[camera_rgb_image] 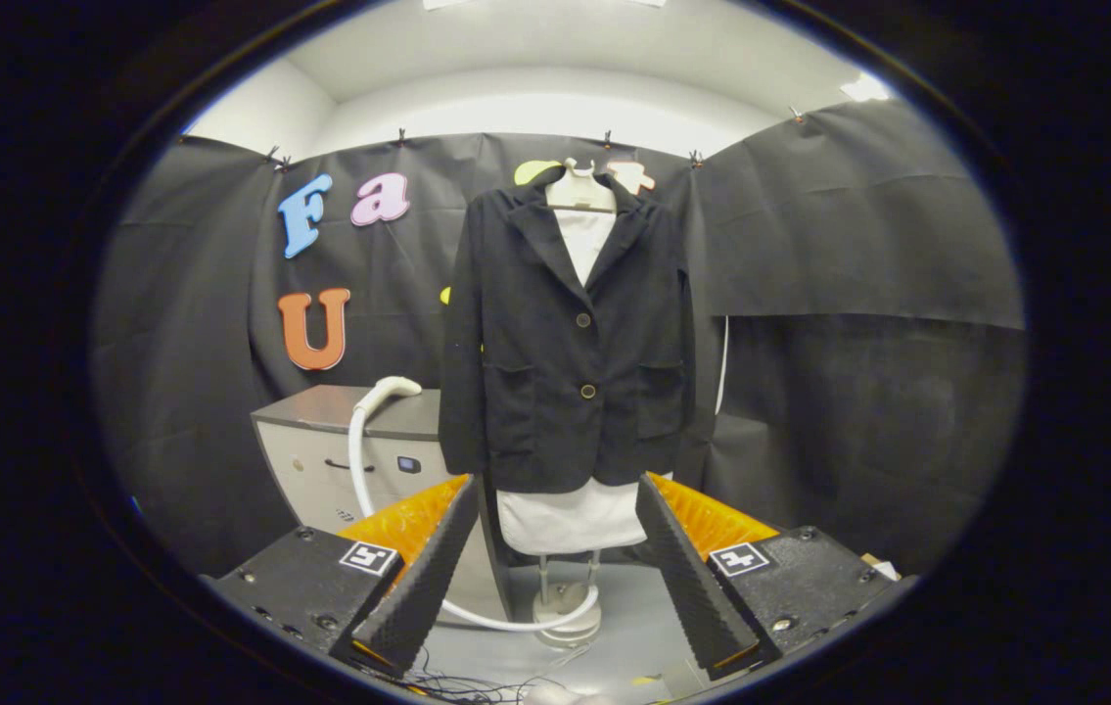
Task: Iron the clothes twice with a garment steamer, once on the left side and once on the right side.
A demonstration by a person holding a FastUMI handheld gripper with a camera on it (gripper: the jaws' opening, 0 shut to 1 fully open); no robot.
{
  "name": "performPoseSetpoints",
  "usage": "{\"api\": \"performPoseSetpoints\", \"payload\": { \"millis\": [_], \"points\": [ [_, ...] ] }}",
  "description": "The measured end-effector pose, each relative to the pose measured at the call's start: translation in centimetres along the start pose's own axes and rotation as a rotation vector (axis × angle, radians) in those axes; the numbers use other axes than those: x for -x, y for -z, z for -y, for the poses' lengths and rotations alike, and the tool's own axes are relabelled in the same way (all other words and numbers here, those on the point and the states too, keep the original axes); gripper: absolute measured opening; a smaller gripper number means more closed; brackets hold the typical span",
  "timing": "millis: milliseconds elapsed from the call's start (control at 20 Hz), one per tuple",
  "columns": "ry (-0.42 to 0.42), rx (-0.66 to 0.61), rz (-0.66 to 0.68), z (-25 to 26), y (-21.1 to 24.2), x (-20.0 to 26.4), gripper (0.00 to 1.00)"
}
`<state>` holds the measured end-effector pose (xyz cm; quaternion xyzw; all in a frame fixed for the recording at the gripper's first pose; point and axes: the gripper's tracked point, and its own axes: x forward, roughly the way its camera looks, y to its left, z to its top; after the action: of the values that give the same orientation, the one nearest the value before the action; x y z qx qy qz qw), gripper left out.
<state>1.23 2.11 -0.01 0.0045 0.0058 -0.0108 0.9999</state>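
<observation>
Grey cabinet [320,403] with steamer head [389,389] on top; stand base [567,615] on floor [633,627].

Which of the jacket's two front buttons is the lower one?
The lower button, level with the jacket's pockets; the upper button sits below the lapels. The gripper is open.

A single fisheye camera rides on the hand-held gripper [555,548] and looks forward along its two fingers, which stand spread apart with nothing between them. It faces the booth's back wall head-on, roughly level, from well back. A dark jacket [570,338] on a mannequin stand [567,612] hangs straight ahead beyond the fingers. A grey cabinet [359,460] with the white steamer head [389,390] sits behind the left finger. Ceiling curves above, floor below.
</observation>
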Motion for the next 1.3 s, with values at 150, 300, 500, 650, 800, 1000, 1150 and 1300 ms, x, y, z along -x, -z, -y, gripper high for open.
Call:
{"api": "performPoseSetpoints", "payload": {
  "millis": [150,300,500,650,800,1000,1150,1300],
  "points": [
    [0.001,0.008,0.011,-1.3,-1.4,-1.1,1.00],
    [-0.015,-0.001,0.005,-3.5,-2.8,-3.0,1.00],
    [-0.060,0.021,0.029,-7.8,-5.4,-7.0,1.00],
    [-0.104,0.019,0.033,-11.9,-7.2,-11.0,1.00],
    [-0.157,0.000,0.022,-17.2,-8.8,-15.7,1.00],
    [-0.220,0.004,-0.040,-23.9,-9.5,-22.5,1.00],
    [-0.251,0.027,-0.073,-28.4,-9.4,-27.7,1.00],
    [-0.291,0.057,-0.169,-32.9,-7.2,-32.6,1.00]
  ]
}}
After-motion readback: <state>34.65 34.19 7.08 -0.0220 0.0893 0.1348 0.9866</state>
